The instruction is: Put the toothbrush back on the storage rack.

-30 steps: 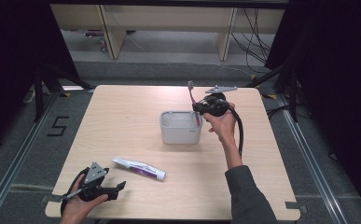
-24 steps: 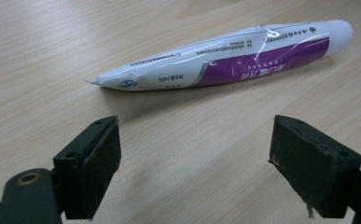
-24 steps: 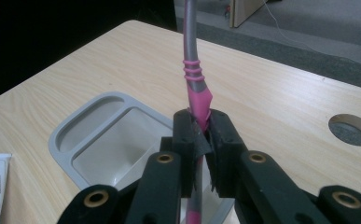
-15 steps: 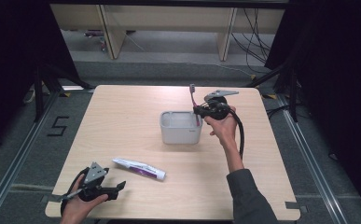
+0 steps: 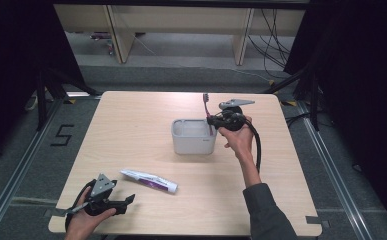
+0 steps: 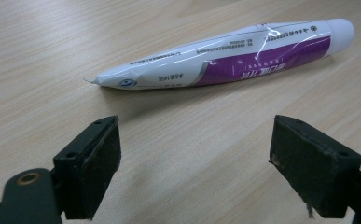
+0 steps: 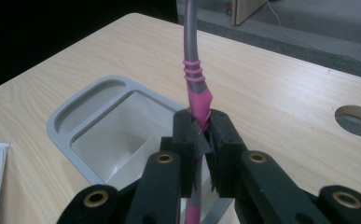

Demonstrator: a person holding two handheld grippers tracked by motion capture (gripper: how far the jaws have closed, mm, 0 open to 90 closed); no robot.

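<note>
The right gripper point(image 5: 212, 120) is clenching a toothbrush point(image 5: 207, 107) by the pink part of its handle, its fingers point(image 7: 187, 135) pressing on either side of the grip zone, as the right gripper view is showing. The brush is standing nearly upright, head up, with its lower end hanging over the open compartment of the grey holder point(image 5: 193, 145). Holding it vertical by the middle seems meant to let the tail drop straight into the deep well rather than catching on the rim. I cannot tell whether the tail is already resting on the bottom of the well.

On the high view the holder is sitting just right of the bench's point(image 5: 131, 130) centre, and the brush is rising at about its 1 o'clock corner. The toothbrush has a grey neck, three pink rings below it, then a flared pink grip; the bristled head is showing reddish at the top in the high view.

The left gripper point(image 5: 112, 205) is resting near the bench's front-left corner with its fingers point(image 6: 92, 163) released and spread wide, nothing between them. A toothpaste tube point(image 5: 148, 180), white with a purple band, is lying flat just ahead of it, at roughly 7 o'clock from the holder, its crimped end nearer the open fingers. That placing suggests the left hand is waiting for its turn at the tube.
</note>
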